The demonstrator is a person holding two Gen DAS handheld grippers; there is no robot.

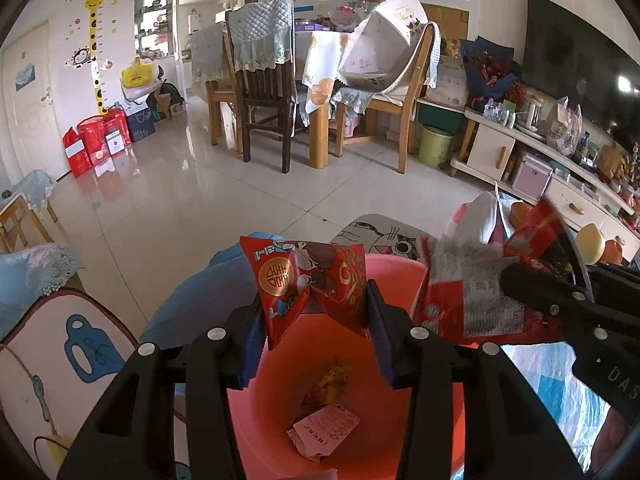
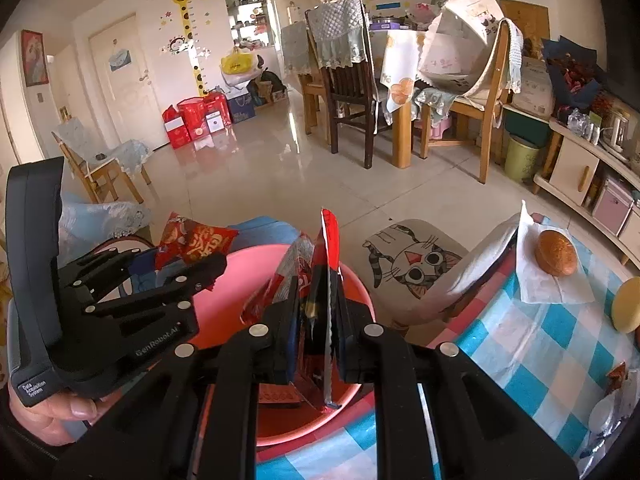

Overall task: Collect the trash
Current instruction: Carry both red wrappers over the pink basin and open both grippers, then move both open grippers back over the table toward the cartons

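Note:
A pink plastic bin [image 1: 400,276] stands right below both grippers; it also shows in the right wrist view [image 2: 224,300]. Paper and wrapper scraps [image 1: 324,428] lie at its bottom. My left gripper [image 1: 316,316] is shut on a red cartoon snack wrapper [image 1: 308,280] and holds it over the bin's mouth; the wrapper also shows in the right wrist view [image 2: 192,242]. My right gripper [image 2: 318,320] is shut on a red and silver wrapper [image 2: 328,264], held edge-on over the bin; this wrapper shows in the left wrist view [image 1: 468,292] too.
A blue checked tablecloth [image 2: 532,364] covers the table at right, with a bun on a white napkin [image 2: 556,252], a yellow round item [image 2: 628,304] and small wrappers [image 2: 612,412]. A cat-print stool cushion [image 2: 416,264] stands beyond the bin. Chairs and a dining table [image 2: 400,80] stand further back.

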